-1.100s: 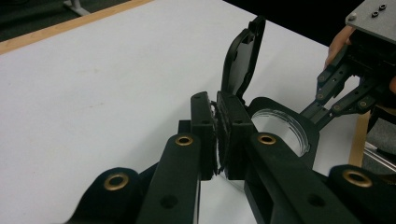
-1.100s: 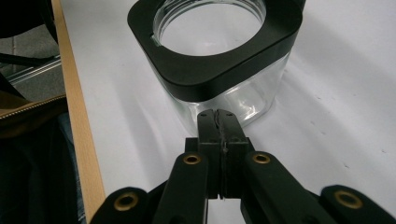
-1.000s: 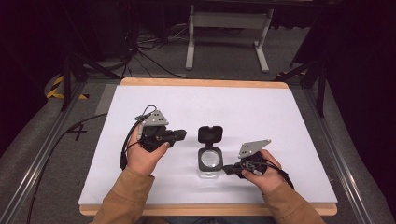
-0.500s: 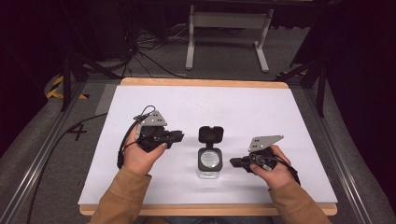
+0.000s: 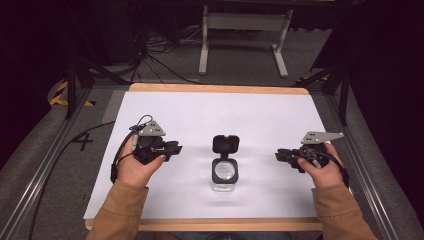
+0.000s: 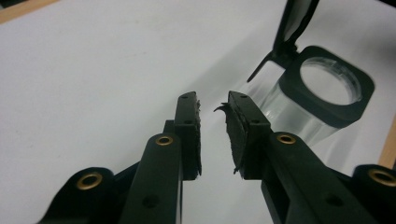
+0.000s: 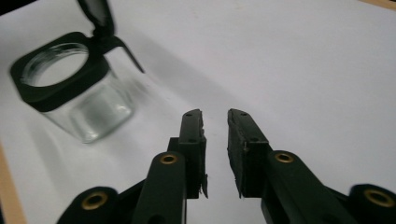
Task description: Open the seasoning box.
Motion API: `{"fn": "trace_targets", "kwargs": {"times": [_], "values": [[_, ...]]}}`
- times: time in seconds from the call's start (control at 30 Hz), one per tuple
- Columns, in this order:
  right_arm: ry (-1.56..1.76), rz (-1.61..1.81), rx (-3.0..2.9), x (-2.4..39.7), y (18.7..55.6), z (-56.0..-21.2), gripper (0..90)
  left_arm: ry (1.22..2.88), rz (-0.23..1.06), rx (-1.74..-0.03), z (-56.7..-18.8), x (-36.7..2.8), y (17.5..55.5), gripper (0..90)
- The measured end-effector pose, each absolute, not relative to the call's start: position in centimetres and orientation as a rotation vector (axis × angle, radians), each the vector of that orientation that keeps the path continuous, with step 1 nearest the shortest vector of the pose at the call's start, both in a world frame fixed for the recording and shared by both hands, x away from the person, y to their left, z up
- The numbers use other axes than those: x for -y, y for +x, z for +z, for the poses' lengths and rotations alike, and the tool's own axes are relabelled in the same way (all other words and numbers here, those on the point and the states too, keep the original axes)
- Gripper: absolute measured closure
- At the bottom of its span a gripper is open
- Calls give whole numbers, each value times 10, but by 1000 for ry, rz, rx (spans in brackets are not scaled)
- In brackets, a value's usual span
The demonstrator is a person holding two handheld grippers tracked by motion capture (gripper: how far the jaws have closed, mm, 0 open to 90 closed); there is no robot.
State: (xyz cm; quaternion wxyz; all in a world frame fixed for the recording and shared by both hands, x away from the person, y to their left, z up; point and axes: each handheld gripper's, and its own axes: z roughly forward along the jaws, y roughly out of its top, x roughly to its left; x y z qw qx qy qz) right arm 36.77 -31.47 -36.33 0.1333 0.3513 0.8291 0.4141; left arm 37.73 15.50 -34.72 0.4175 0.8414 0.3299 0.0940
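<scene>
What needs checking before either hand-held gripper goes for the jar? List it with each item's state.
1. Jar upright on the table: ok.
2. Lid flipped open, mouth exposed: ok.
3. Left hand-held gripper empty, jaws slightly apart: ok.
4. Right hand-held gripper empty, jaws slightly apart: ok.
5. Both apart from the jar, one on each side: ok.
6. Jar contents: cannot tell; the glass looks empty.

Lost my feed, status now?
Left tongs open, empty. Right tongs open, empty. Jar between them, lid flipped up. Nothing in the way.
</scene>
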Motion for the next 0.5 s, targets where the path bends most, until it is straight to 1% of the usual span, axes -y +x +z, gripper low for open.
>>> {"fn": "trace_targets", "kwargs": {"times": [0.23, 0.3, 0.33, 0.43, 0.47, 0.5], "values": [[1116, 1095, -2314, 345, 377, -369, 613, 2167, 246, -944, -369, -169, 391, 692], [1123, 1077, -2308, 347, 379, -371, 597, 2181, 238, -940, -372, -174, 395, 684], [1137, 1037, -2312, 352, 382, -375, 567, 2164, 222, -982, -377, -177, 396, 680], [1170, 999, -2299, 359, 387, -382, 528, 2170, 210, -998, -384, -185, 401, 666], [1170, 999, -2299, 359, 387, -382, 528, 2170, 210, -998, -384, -185, 401, 659], [1187, 958, -2291, 362, 390, -388, 511, 2173, 200, -1024, -389, -189, 404, 649]]}}
